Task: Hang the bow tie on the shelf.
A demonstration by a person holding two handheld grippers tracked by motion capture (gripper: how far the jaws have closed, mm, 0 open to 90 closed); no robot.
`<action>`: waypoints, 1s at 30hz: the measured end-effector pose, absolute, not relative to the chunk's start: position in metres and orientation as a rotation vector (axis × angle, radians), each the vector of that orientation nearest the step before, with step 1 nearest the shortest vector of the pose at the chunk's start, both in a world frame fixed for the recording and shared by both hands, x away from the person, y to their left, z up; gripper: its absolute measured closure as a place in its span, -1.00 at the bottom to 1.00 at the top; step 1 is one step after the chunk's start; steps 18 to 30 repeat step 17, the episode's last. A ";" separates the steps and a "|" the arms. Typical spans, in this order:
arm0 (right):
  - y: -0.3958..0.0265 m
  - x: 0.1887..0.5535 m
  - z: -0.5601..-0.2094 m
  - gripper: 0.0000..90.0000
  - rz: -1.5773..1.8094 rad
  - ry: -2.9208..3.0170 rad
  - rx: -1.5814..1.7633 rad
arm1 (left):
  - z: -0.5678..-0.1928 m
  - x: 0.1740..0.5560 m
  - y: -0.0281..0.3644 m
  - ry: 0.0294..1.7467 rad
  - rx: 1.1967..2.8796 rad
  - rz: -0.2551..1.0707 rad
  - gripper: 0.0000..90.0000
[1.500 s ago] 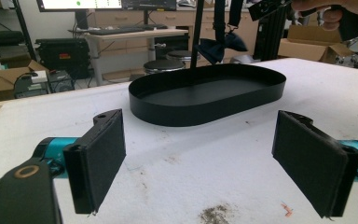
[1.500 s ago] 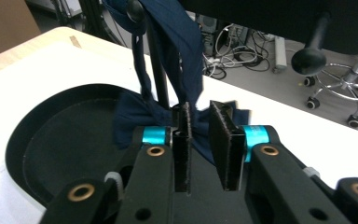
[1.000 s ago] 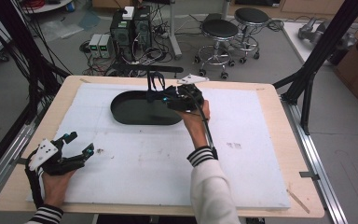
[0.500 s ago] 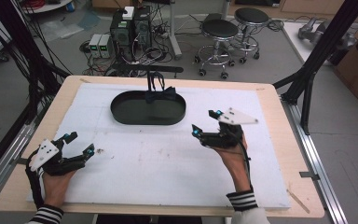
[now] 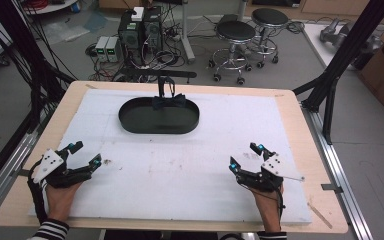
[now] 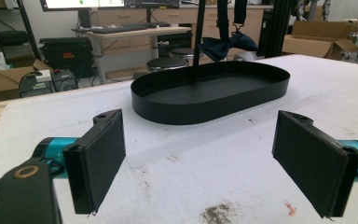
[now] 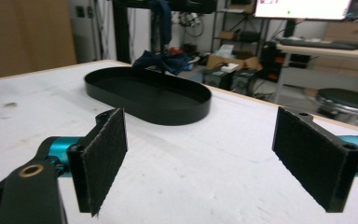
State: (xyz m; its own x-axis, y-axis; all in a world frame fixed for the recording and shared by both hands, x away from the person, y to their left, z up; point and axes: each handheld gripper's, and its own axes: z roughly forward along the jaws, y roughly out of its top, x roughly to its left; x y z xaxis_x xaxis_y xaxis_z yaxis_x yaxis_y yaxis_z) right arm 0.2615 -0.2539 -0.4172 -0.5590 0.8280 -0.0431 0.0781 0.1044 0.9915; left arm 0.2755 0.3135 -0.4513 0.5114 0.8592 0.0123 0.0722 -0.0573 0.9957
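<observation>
A black oval tray (image 5: 130, 122) lies at the far middle of the white foam board. A dark blue bow tie (image 5: 169, 101) hangs from a thin black stand at the tray's far rim. My left gripper (image 5: 86, 153) rests at the near left of the board, open, with nothing between its pads (image 6: 98, 158). At the near right my right gripper (image 5: 245, 156) is open and empty; its jaws have just been opening. Both point toward the tray, well short of it. The tray (image 7: 168, 116) and bow tie (image 7: 161, 60) lie ahead in the right gripper view.
The white board (image 5: 190, 180) sits on a wooden table with edges close behind both hands. Black frame posts (image 5: 330, 85) stand at the table's right and left. Stools and computer boxes are on the floor beyond the far edge.
My right gripper has drawn back from the bow tie at the tray's far rim to the near right of the board. The bow tie stays on its stand. The left hand has not moved.
</observation>
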 end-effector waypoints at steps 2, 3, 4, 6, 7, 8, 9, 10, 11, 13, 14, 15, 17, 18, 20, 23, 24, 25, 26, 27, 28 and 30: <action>-0.256 0.261 -0.424 -0.63 1.508 1.727 0.900 | -0.451 0.275 0.313 0.843 1.507 0.789 -0.61; -0.257 0.261 -0.426 -0.63 1.508 1.716 0.903 | -0.451 0.275 0.313 0.843 1.507 0.790 -0.61; -0.258 0.261 -0.429 -0.65 1.502 1.712 0.922 | -0.451 0.275 0.313 0.842 1.508 0.790 -0.61; -0.259 0.261 -0.434 -0.65 1.490 1.691 0.931 | -0.451 0.275 0.313 0.842 1.507 0.790 -0.61; -0.259 0.262 -0.436 -0.65 1.487 1.685 0.933 | -0.451 0.275 0.313 0.842 1.507 0.791 -0.61; -0.260 0.262 -0.438 -0.65 1.489 1.689 0.945 | -0.451 0.275 0.313 0.843 1.507 0.791 -0.61; -0.261 0.263 -0.441 -0.65 1.480 1.689 0.953 | -0.451 0.275 0.313 0.842 1.505 0.792 -0.61; -0.261 0.263 -0.443 -0.65 1.479 1.685 0.965 | -0.451 0.275 0.313 0.842 1.506 0.790 -0.61; -0.262 0.264 -0.445 -0.65 1.472 1.691 0.971 | -0.451 0.275 0.313 0.842 1.504 0.792 -0.61; -0.262 0.264 -0.448 -0.65 1.458 1.689 0.973 | -0.451 0.275 0.313 0.844 1.504 0.792 -0.61; -0.262 0.264 -0.448 -0.65 1.456 1.689 0.978 | -0.451 0.275 0.313 0.846 1.501 0.789 -0.61; -0.261 0.264 -0.450 -0.65 1.445 1.688 0.976 | -0.451 0.275 0.313 0.849 1.499 0.788 -0.61; -0.261 0.264 -0.450 -0.65 1.442 1.689 0.978 | -0.451 0.275 0.314 0.850 1.498 0.788 -0.61; -0.261 0.264 -0.450 -0.65 1.442 1.689 0.978 | -0.451 0.275 0.314 0.850 1.498 0.788 -0.61; -0.261 0.264 -0.450 -0.65 1.442 1.689 0.978 | -0.451 0.275 0.314 0.850 1.498 0.788 -0.61; -0.261 0.264 -0.450 -0.65 1.442 1.689 0.978 | -0.451 0.275 0.314 0.850 1.498 0.788 -0.61; -0.261 0.264 -0.450 -0.65 1.442 1.689 0.978 | -0.451 0.275 0.314 0.850 1.498 0.788 -0.61; -0.261 0.264 -0.450 -0.65 1.442 1.689 0.978 | -0.451 0.275 0.314 0.850 1.498 0.788 -0.61; -0.261 0.264 -0.450 -0.65 1.442 1.689 0.978 | -0.451 0.275 0.314 0.850 1.498 0.788 -0.61; -0.261 0.264 -0.450 -0.65 1.442 1.689 0.978 | -0.451 0.275 0.314 0.850 1.498 0.788 -0.61; -0.261 0.264 -0.450 -0.65 1.442 1.689 0.978 | -0.451 0.275 0.314 0.850 1.498 0.788 -0.61; -0.261 0.264 -0.450 -0.65 1.442 1.689 0.978 | -0.451 0.275 0.314 0.850 1.498 0.788 -0.61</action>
